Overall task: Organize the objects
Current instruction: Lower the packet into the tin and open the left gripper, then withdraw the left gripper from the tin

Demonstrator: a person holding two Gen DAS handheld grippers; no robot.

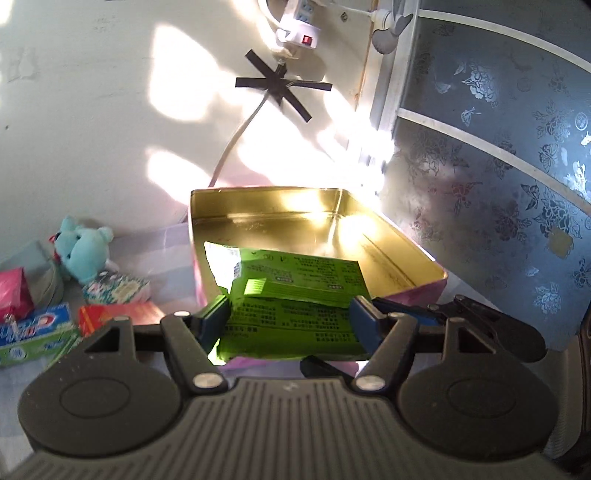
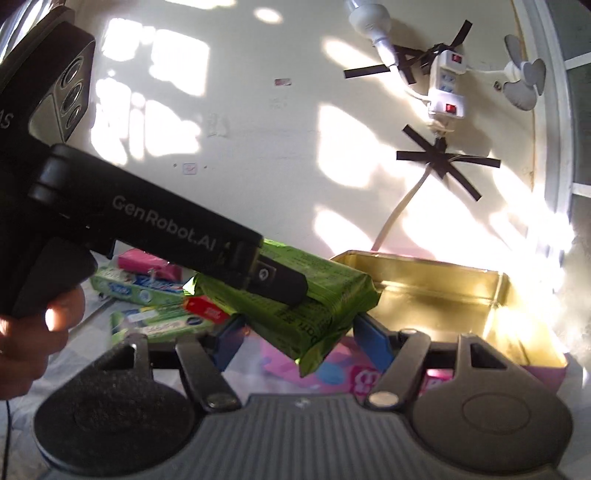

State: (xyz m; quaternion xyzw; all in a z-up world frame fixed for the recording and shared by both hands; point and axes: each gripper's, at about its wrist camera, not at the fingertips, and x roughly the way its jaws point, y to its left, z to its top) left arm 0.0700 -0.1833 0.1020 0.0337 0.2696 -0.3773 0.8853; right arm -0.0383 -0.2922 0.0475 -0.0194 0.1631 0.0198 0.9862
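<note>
My left gripper [image 1: 290,314] is shut on a green packet [image 1: 295,295] and holds it over the near rim of an open gold-lined tin box [image 1: 332,229] with pink outer walls. In the right wrist view the same green packet [image 2: 332,295] hangs in the left gripper's fingers [image 2: 284,284] just left of the tin box [image 2: 443,291]. My right gripper [image 2: 299,336] is open and empty; the packet's lower corner hangs between its blue pads without touching them.
Left of the tin lie a teal plush toy [image 1: 86,247], toothpaste boxes [image 1: 33,332], a red box [image 1: 110,314], a pink pack [image 1: 13,291] and a floral tissue pack [image 1: 118,288]. A wall with a taped power strip [image 1: 299,22] stands behind; a patterned window [image 1: 498,147] is at right.
</note>
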